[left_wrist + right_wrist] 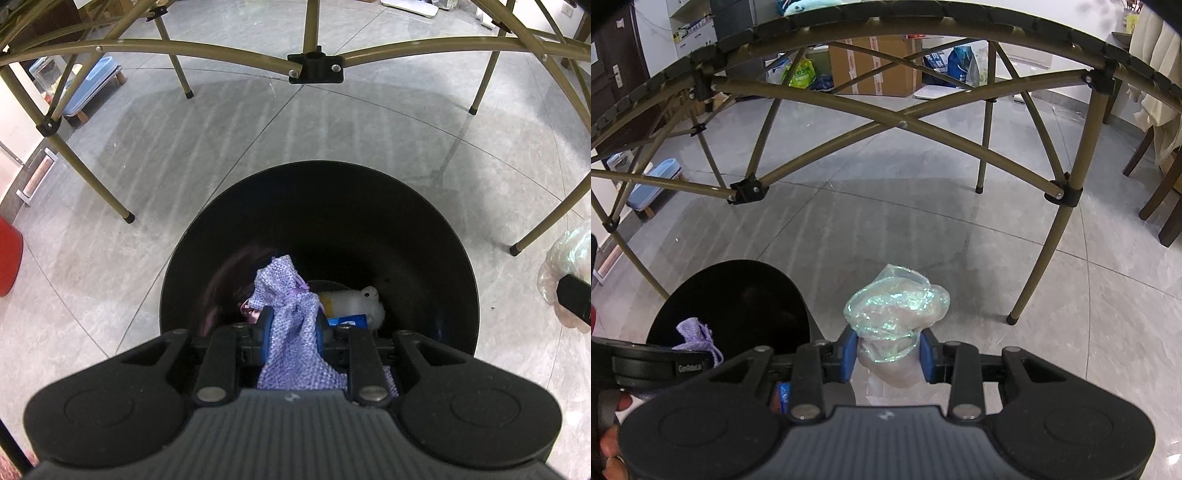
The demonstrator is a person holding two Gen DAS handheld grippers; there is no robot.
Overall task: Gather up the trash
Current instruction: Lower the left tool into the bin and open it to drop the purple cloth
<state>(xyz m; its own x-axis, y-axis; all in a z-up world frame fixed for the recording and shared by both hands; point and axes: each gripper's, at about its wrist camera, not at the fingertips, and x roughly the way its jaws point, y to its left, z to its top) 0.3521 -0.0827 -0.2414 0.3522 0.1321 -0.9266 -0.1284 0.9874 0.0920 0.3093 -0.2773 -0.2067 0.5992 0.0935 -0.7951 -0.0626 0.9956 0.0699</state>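
The left gripper [291,328] is clamped on a lilac woven pouch [291,317], its blue pads closed hard against the cloth, and it hangs directly above the mouth of the black bin [424,236], pointing steeply down into it. The pouch's gathered top and ribbon stand up past the pads, while the rest of the cloth trails back toward the gripper body. Inside the bin, toward the near wall, lie a white and yellow object and a blue packet [347,320]; what they are cannot be told with certainty. The right gripper [887,354] holds a crumpled iridescent film bundle [897,306] between its pads, gripped at the lower part with the bulk bulging above. It sits to the right of the bin, over bare floor tiles [997,258], near the legs of the folding table [1067,192]. Judgement: the step in hand is release of the pouch. It is best opened only while the pouch is wholly inside the rim line, since the trailing cloth could snag on a pad or the linkage; a full, clean opening is advised. The film bundle is light and springy, so the right gripper should be carried left over the bin mouth before it lets go.
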